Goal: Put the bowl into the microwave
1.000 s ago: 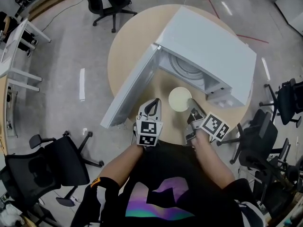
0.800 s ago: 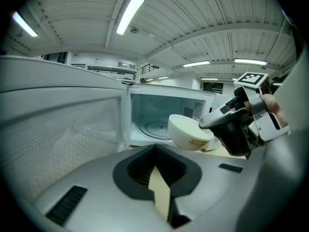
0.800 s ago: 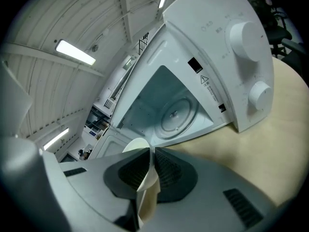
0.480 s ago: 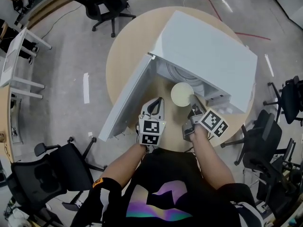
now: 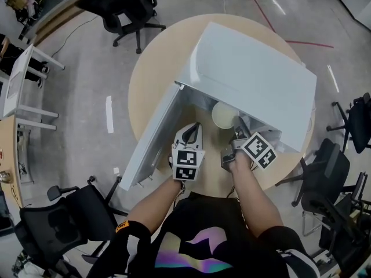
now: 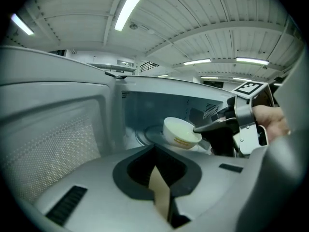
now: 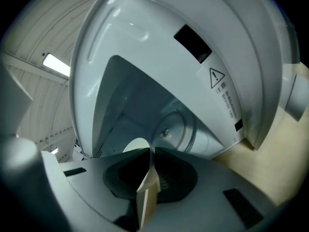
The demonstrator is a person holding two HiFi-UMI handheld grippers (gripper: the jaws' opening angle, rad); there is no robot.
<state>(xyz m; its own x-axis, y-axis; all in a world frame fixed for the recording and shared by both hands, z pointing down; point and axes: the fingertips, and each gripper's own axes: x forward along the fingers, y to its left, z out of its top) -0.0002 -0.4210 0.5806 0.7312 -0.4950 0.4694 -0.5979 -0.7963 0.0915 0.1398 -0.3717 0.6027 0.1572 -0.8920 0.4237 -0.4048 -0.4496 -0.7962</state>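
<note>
Just one bowl (image 5: 223, 114), one microwave (image 5: 255, 77)

Grey, glossy concrete floor (image 5: 75, 57), streaked with pale reflections of lamps and crossed near the top by a thin red line (image 5: 258, 7). In the middle, a round, light wooden table (image 5: 148, 74). Around it, black swivel office chairs (image 5: 119, 2) on castors: that one beyond the table at the upper left, another (image 5: 58, 230) at the lower left, more (image 5: 324, 172) crowded along the right edge. At the far left, a white-framed desk (image 5: 14, 80). Overhead, in the left gripper view, a white ribbed panel ceiling (image 6: 203, 13) with long fluorescent tubes (image 6: 129, 8), all lit.
</note>
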